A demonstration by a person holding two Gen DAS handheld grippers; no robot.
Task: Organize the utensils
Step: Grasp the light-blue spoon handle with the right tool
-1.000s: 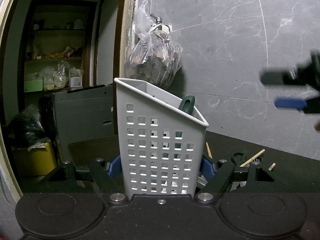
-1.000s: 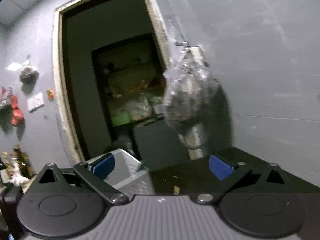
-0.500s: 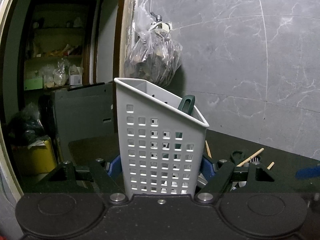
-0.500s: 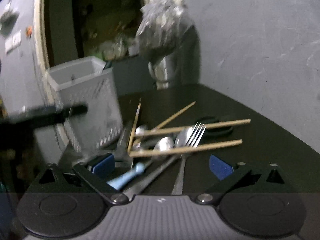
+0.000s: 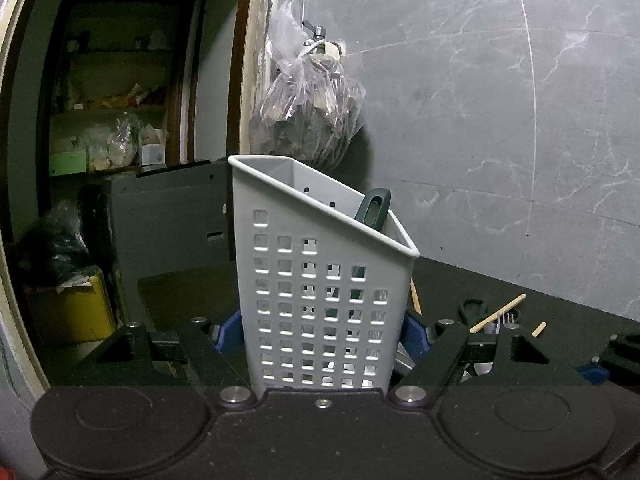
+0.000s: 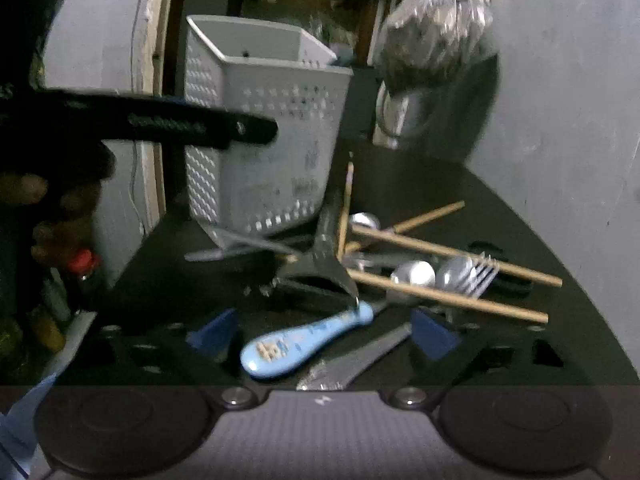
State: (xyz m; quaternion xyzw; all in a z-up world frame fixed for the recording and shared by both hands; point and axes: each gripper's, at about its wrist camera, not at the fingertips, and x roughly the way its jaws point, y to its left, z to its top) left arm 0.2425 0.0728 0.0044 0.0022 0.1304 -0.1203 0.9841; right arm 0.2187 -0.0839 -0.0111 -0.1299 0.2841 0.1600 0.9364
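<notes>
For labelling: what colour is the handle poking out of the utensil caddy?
Dark green handle; clearest in the left wrist view.

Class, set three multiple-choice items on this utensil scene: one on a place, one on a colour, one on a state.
1. Where does the dark green handle stand?
A in the white basket
B on the table
C on a wall hook

2. What colour is the handle nearest the right hand-held gripper?
A red
B light blue
C yellow

3. What is the left hand-held gripper doing?
A hanging free
B clamping the basket
C holding chopsticks

Answers: 1 A, it pokes above the rim; 2 B, lying between the closing jaws, untouched; 3 B, pads press both basket sides.
</notes>
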